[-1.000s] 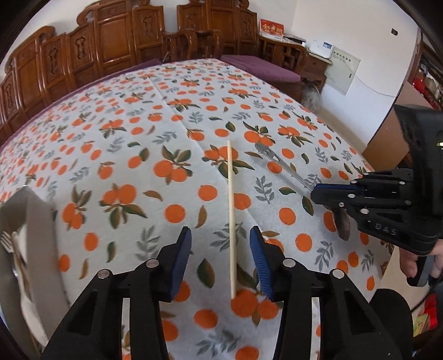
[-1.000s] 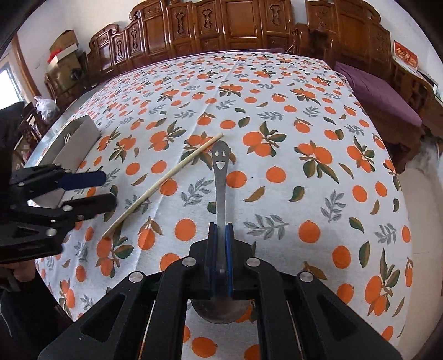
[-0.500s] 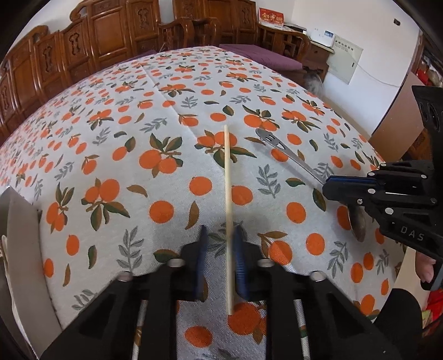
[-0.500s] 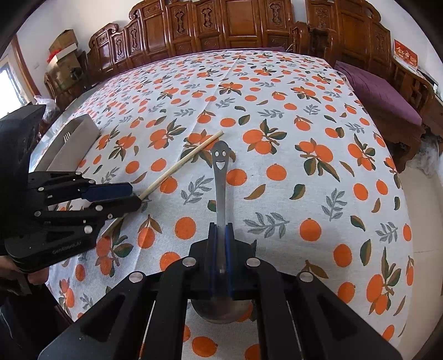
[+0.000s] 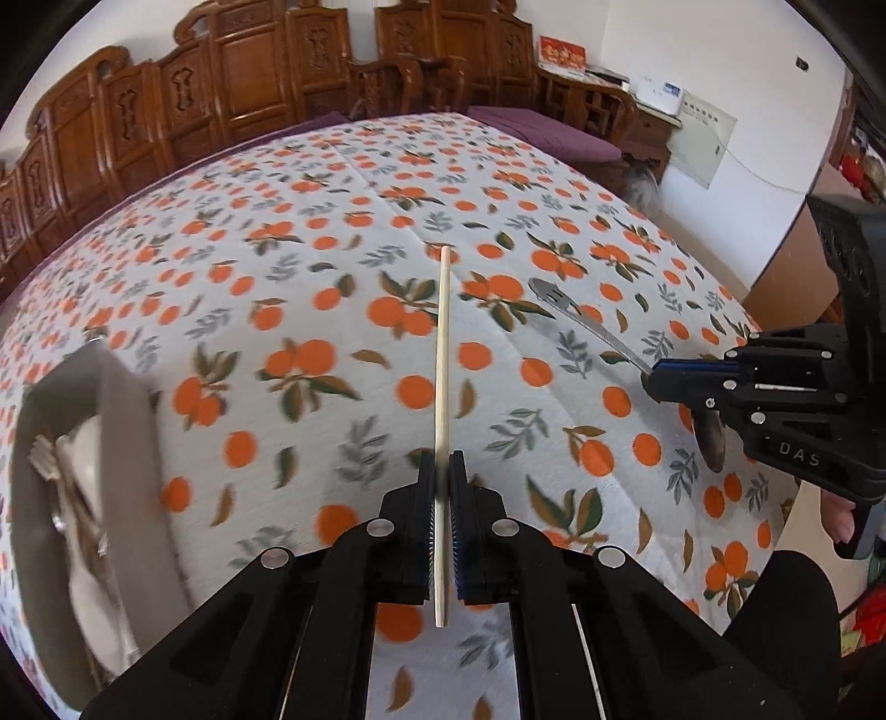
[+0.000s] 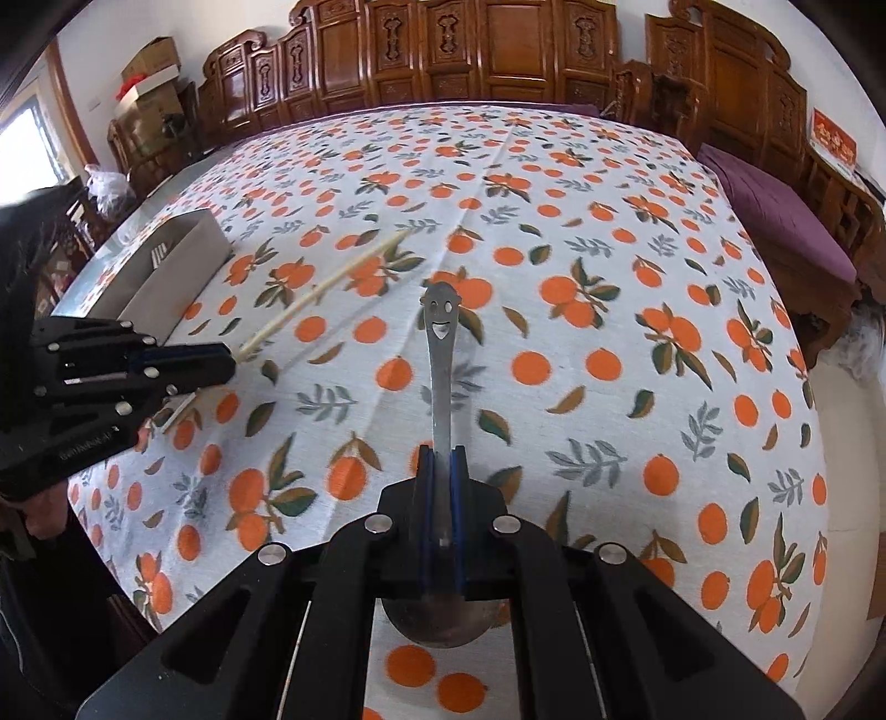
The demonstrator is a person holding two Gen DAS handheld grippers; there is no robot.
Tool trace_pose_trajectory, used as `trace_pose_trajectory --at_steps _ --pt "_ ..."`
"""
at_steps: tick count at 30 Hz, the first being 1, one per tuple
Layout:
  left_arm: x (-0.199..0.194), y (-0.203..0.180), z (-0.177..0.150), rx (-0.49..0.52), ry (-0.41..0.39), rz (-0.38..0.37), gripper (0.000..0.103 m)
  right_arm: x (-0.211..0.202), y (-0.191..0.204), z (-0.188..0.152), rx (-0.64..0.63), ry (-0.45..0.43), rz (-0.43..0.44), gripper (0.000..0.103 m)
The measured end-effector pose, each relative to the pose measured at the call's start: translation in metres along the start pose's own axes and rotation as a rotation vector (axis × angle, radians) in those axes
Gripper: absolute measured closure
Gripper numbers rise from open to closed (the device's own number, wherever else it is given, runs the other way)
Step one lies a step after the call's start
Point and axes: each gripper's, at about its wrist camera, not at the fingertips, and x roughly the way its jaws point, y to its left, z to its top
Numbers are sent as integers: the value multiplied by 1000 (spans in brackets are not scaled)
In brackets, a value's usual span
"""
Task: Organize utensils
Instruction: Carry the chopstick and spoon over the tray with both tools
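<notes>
Orange-print cloth covers the bench (image 5: 310, 232), and both grippers are clamped on utensils above it.

Pale and thin, the chopstick (image 5: 441, 354) runs straight out from the left gripper (image 5: 441, 487), whose blue pads pinch it near its lower end; the short tail pokes out behind the pads. To its right, the right gripper (image 6: 441, 476) is clenched on the metal spoon (image 6: 440, 354), holding the handle near the bowl, so the smiley-face end points away and the bowl sits under the gripper body. At the left edge of the bench stands a grey utensil box (image 5: 119, 443) with a fork and other cutlery inside. Carved wooden chairs (image 6: 498, 50) line the far side, and a purple cushion (image 6: 775, 205) lies to the right.
</notes>
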Motion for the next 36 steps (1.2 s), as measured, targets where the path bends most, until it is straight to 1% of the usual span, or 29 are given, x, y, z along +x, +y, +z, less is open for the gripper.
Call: trace_pose_trajectory --at_steps 5,13,21,29,32,36 --pt "-27 19 -5 -25 -33 13 99 -6 21 10 -30 -14 1 96" --pt "-70 50 -14 -53 -85 36 99 -5 58 26 -57 -30 31 96" --pt "-97 85 -27 -95 -112 65 99 0 92 36 -86 -33 58 96" --pt "-108 122 -44 -141 -109 107 99 3 118 44 -116 -33 77 96" --pt "-106 135 -52 -152 -92 126 99 5 125 46 -122 -32 84 96" --pt "-95 149 -62 -168 -46 141 99 6 130 48 -127 -31 93 96"
